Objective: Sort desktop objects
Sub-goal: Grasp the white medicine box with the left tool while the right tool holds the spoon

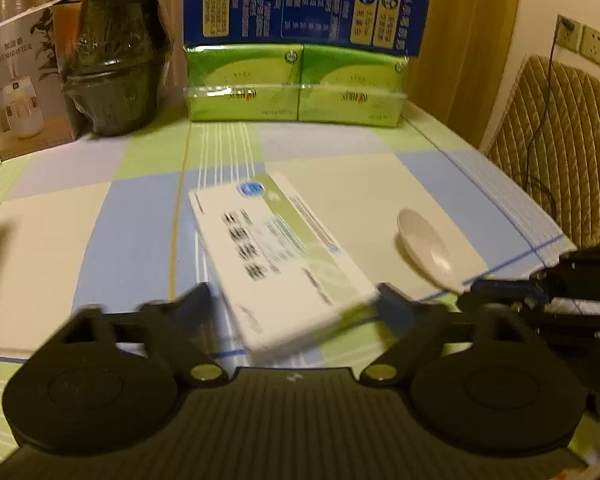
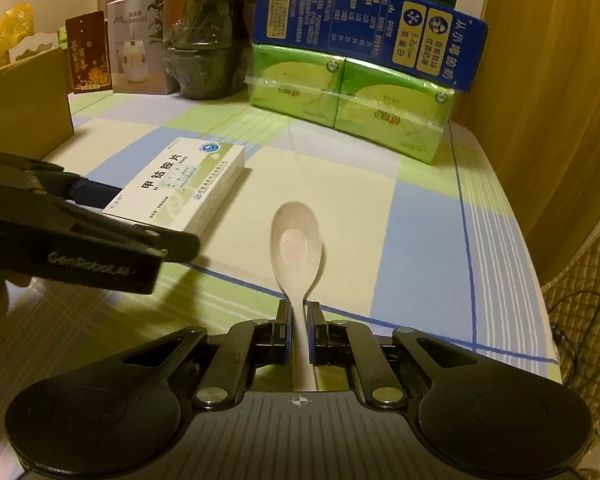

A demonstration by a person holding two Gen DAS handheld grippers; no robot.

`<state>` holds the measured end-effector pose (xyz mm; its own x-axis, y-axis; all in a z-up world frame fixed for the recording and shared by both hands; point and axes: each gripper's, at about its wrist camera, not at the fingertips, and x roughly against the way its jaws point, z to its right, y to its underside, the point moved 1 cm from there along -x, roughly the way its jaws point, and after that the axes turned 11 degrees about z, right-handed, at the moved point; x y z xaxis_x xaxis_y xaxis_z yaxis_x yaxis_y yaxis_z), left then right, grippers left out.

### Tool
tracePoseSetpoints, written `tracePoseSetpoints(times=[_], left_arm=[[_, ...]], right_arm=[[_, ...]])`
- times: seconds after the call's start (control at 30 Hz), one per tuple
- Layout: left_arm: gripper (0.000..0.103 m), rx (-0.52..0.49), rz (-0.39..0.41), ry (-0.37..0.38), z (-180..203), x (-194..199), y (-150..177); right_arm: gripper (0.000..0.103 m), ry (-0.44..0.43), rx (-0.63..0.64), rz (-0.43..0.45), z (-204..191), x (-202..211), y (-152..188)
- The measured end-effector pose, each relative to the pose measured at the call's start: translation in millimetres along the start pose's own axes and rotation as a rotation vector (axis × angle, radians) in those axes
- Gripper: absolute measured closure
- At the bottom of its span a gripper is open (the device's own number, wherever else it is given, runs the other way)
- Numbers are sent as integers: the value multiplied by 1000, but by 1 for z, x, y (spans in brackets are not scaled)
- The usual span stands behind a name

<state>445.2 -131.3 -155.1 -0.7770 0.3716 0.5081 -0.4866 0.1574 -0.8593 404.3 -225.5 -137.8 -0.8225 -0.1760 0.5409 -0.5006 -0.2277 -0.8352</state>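
A white and green medicine box (image 1: 280,256) lies between the fingers of my left gripper (image 1: 296,300), which close on its near end; it shows blurred, and whether it rests on the checked tablecloth is unclear. The box (image 2: 180,184) and left gripper (image 2: 140,216) also show in the right wrist view. My right gripper (image 2: 299,316) is shut on the handle of a pale spoon (image 2: 296,240), whose bowl points away over the cloth. The spoon (image 1: 424,244) and the right gripper (image 1: 484,286) show at the right in the left wrist view.
At the back stand green tissue packs (image 1: 296,84) under a blue carton (image 1: 300,8), a dark wrapped pot (image 1: 116,64) and a humidifier box (image 1: 20,88). A brown cardboard box (image 2: 24,108) stands at the left. The table edge (image 2: 512,240) and a quilted chair (image 1: 556,140) are at the right.
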Motion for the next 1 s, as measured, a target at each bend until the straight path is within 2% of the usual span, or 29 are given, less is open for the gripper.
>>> tracePoseSetpoints(times=[0.13, 0.27, 0.4, 0.53, 0.57, 0.6, 0.63, 0.7, 0.83, 1.0], left_arm=[[31, -14, -23, 3, -1, 11, 1], [31, -39, -56, 6, 0, 33, 8], [31, -26, -105, 28, -1, 70, 19], [31, -48, -137, 34, -3, 111, 35], [31, -53, -134, 28, -4, 118, 38], [25, -61, -123, 18, -5, 124, 39], [18, -75, -109, 10, -6, 129, 40], [14, -103, -70, -2, -6, 133, 38], [13, -80, -33, -12, -12, 130, 33], [12, -66, -27, -18, -15, 119, 28]], right_arm=[[100, -8, -69, -34, 0, 6, -1], [100, -24, -105, -67, -9, 26, 0], [100, -24, -172, -96, -16, 50, 3], [99, -69, -237, -105, -24, 70, 14], [96, -67, -235, -107, -27, 71, 18], [85, -57, -223, -109, -29, 71, 17], [63, -48, -209, -97, -30, 70, 16], [43, -43, -202, -47, -30, 70, 12], [43, -39, -139, -17, -36, 57, 9], [44, -54, -41, -2, -50, 41, 10]])
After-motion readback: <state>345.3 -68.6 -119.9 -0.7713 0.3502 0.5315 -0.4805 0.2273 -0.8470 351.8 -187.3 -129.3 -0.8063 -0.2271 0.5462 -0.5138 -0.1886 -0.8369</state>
